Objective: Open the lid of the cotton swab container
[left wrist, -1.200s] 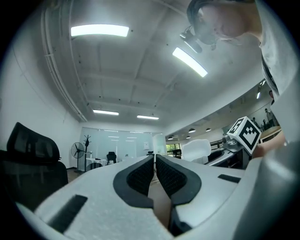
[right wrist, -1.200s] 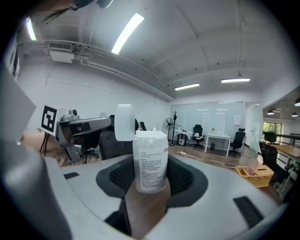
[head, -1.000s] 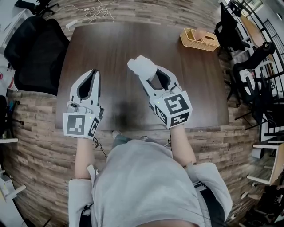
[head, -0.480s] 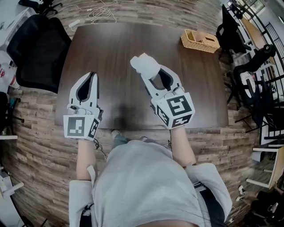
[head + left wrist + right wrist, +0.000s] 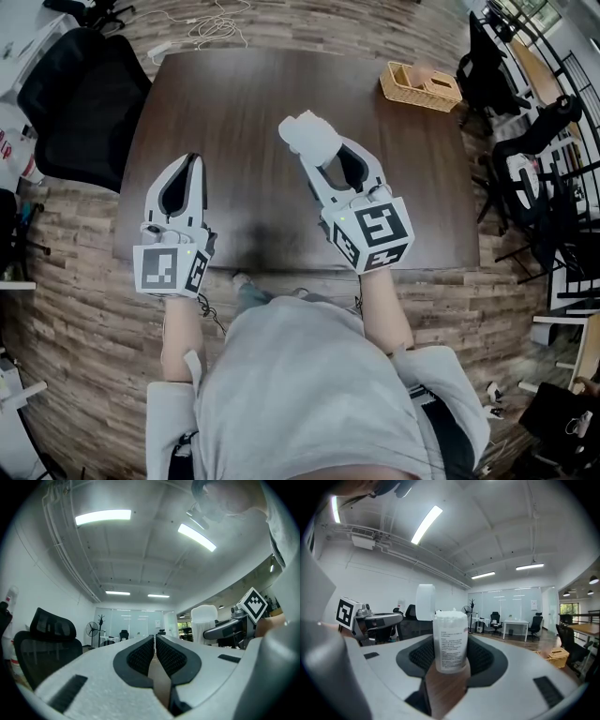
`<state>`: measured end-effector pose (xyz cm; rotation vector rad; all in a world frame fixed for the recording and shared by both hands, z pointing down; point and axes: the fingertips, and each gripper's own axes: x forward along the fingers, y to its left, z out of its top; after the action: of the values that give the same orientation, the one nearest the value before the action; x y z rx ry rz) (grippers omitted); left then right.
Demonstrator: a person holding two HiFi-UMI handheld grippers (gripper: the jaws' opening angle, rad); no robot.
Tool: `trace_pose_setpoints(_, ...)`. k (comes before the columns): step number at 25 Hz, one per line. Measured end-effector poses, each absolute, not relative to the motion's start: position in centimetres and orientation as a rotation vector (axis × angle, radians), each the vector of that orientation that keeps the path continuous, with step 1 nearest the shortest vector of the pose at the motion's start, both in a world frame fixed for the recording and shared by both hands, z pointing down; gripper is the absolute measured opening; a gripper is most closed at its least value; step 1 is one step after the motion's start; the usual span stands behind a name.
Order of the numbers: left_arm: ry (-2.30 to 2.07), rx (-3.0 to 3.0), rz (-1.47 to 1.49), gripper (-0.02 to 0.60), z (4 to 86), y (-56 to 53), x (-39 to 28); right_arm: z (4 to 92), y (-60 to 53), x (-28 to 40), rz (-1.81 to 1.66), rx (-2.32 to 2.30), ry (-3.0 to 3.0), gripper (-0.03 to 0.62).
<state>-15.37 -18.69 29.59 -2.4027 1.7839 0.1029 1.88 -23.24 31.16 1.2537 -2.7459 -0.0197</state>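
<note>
My right gripper (image 5: 319, 155) is shut on the white cotton swab container (image 5: 305, 139) and holds it above the dark wooden table (image 5: 234, 94). In the right gripper view the labelled container (image 5: 450, 641) stands upright between the pads (image 5: 423, 656). White swab tips show at its top, and its translucent lid (image 5: 425, 602) stands flipped up on the left side. My left gripper (image 5: 192, 161) hovers to the left of it over the table's near part, jaws shut and empty. The left gripper view shows its pads (image 5: 142, 653) pressed together and the container (image 5: 204, 620) off to the right.
A wicker basket (image 5: 419, 84) sits at the table's far right corner. A black office chair (image 5: 75, 103) stands left of the table and more black chairs (image 5: 525, 159) to the right. White cables (image 5: 202, 23) lie on the floor beyond the far edge.
The right gripper with the container has drifted slightly to the right. The left gripper has barely moved, and both jaws stand as before.
</note>
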Motion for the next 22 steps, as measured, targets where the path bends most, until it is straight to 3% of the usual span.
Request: trace_pose_setpoints(22, 1.797, -2.374, 0.118, 0.021, 28.8, -16.8, -13.4, 30.3, -21.6, 4.3, -0.072, 1.282, -2.763, 0.193)
